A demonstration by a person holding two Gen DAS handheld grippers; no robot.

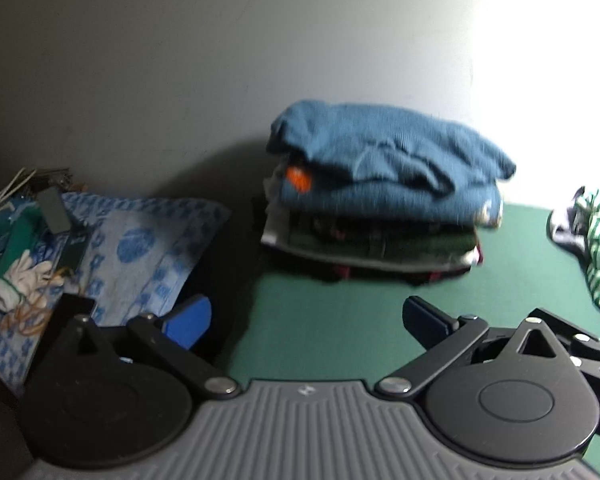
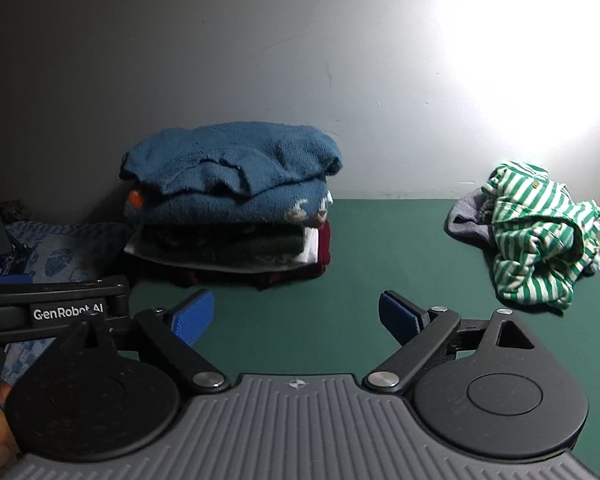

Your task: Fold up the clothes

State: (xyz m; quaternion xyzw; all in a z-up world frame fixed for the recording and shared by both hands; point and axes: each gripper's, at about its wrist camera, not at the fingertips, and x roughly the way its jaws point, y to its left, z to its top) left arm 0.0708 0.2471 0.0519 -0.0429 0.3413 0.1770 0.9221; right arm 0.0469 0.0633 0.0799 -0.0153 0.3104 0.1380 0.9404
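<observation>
Right gripper (image 2: 296, 316) hung over bare green mat (image 2: 340, 280), fingers spread as wide as they go, blue pads (image 2: 194, 316) facing each other with nothing between them and touching nothing. Left gripper (image 1: 306, 320) likewise splayed and empty above the same mat; its view was blurred, so finer detail could not be read.

Beyond the right gripper's left finger, at the far edge against the grey wall (image 2: 260, 60), stood a stack of folded clothes (image 2: 232, 200), a blue knit on top, darker green and red layers under it. From the left gripper the stack lay ahead, between the fingers and somewhat toward the right one. A blue-patterned cloth (image 1: 140, 248) lay beyond its left finger, cluttered with small items.

Task's next item, by judgement: the green-striped garment (image 2: 540, 236), crumpled in a heap beyond and outside the right finger, well apart from both grippers, resting partly on a grey piece (image 2: 466, 222).

Handling, judged: light, limp cotton, no stiffness, will sag and drag when lifted; not fragile, not slippery. Best taken at a free edge or hem on the near side of the heap, one gripper per corner, then shaken flat on the open mat
</observation>
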